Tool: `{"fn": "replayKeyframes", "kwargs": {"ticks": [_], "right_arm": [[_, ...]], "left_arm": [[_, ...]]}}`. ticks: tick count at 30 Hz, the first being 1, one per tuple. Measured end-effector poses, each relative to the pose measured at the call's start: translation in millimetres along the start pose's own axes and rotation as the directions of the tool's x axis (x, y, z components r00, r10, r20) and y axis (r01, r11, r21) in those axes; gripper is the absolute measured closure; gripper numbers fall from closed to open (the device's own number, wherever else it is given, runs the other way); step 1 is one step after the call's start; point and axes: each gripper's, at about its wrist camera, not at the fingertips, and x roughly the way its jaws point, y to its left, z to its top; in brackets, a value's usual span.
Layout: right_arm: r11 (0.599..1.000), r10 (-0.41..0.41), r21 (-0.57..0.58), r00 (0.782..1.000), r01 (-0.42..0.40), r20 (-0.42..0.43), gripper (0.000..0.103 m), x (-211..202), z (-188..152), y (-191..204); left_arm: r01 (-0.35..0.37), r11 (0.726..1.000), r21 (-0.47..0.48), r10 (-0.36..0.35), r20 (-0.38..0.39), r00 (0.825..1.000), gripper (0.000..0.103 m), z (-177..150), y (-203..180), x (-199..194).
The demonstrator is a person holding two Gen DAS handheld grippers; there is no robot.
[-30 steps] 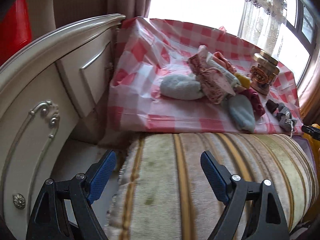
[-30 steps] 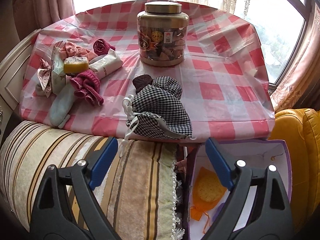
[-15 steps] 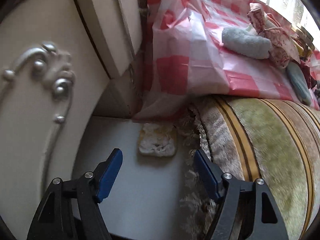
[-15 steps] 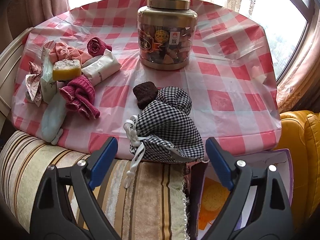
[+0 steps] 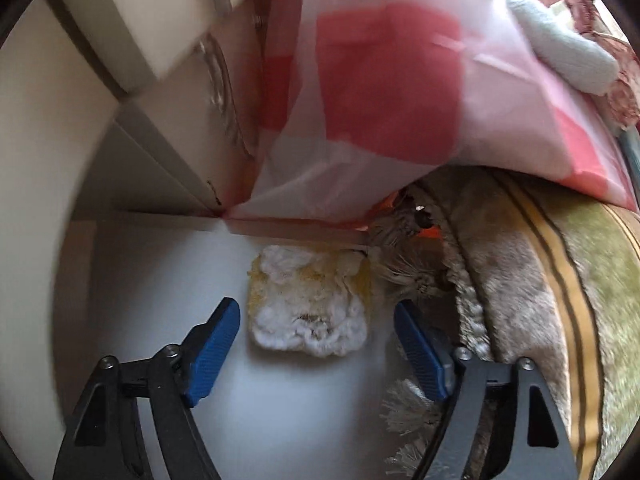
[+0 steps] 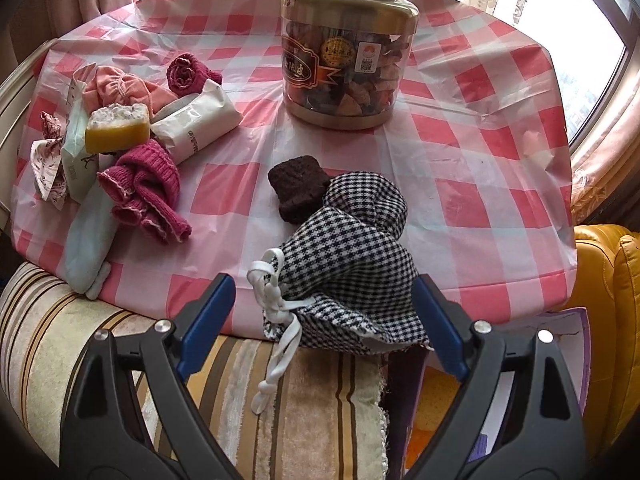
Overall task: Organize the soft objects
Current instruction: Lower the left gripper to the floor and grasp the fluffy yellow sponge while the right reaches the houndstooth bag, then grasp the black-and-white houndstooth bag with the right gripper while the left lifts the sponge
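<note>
A fluffy white-and-yellow sponge (image 5: 308, 304) lies on the white floor under the tablecloth's overhang. My left gripper (image 5: 315, 312) points down at it with its jaws opening; the sponge sits just ahead, between the blue pads (image 5: 212, 344), untouched. In the right wrist view a black-and-white checked drawstring pouch (image 6: 352, 264) rests at the table's front edge, with my right gripper (image 6: 322, 284) open on either side of its near end. A dark brown sponge (image 6: 298, 192) lies behind the pouch. Magenta socks (image 6: 144, 192), a yellow sponge (image 6: 118, 128) and a tissue pack (image 6: 196, 124) are piled at the left.
A gold-lidded snack jar (image 6: 348, 60) stands at the table's back. A striped cushion (image 6: 280, 400) runs along the front edge, its fringe (image 5: 408, 276) beside the floor sponge. A cream cabinet (image 5: 120, 80) walls the left. A purple bag (image 6: 560, 380) and a yellow seat (image 6: 608, 300) are at the right.
My left gripper has dropped from above the cushion into the gap by the cabinet, and the floor sponge has come close. My right gripper has moved forward over the checked pouch.
</note>
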Motion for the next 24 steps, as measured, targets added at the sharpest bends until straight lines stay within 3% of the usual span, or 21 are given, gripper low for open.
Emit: {"fn": "replayKeyframes", "kwargs": {"ticks": [7, 10, 16, 18, 19, 20, 24], "right_arm": [[1.0, 0.002, -0.011, 0.999, -0.003, -0.038, 0.012, 15.2, 3.2, -0.5], [1.0, 0.003, -0.017, 0.999, -0.004, -0.046, 0.012, 19.3, 3.7, -1.4], [1.0, -0.006, -0.024, 0.998, 0.005, -0.069, 0.012, 31.1, 6.0, -5.5], [1.0, 0.007, -0.018, 0.997, -0.008, -0.073, 0.023, 33.5, 5.7, -7.4], [1.0, 0.012, -0.016, 0.997, -0.013, -0.078, 0.038, 34.3, 5.4, -8.1], [1.0, 0.012, -0.01, 0.997, -0.013, -0.076, 0.045, 34.3, 5.2, -9.5], [0.999, 0.031, 0.007, 0.999, -0.031, -0.044, 0.062, 27.0, 4.1, -14.1]], "left_arm": [[0.035, 0.999, -0.004, -0.035, -0.025, 0.999, 0.021, 9.2, 8.7, 13.7], [-0.06, 0.998, 0.003, 0.06, -0.045, 0.997, 0.035, 11.4, 17.1, 20.5], [-0.06, 0.998, 0.023, 0.06, -0.024, 0.998, 0.039, 11.9, 12.4, 15.5], [-0.081, 0.996, 0.039, 0.082, -0.024, 0.996, 0.042, 9.0, 11.8, 13.3], [-0.096, 0.994, 0.054, 0.097, -0.021, 0.995, 0.044, 7.7, 4.1, 8.9], [-0.112, 0.991, 0.066, 0.113, -0.012, 0.993, 0.044, 6.6, -5.7, 0.5], [-0.143, 0.988, 0.063, 0.14, 0.045, 0.989, 0.044, 7.5, -19.9, -30.0]]}}
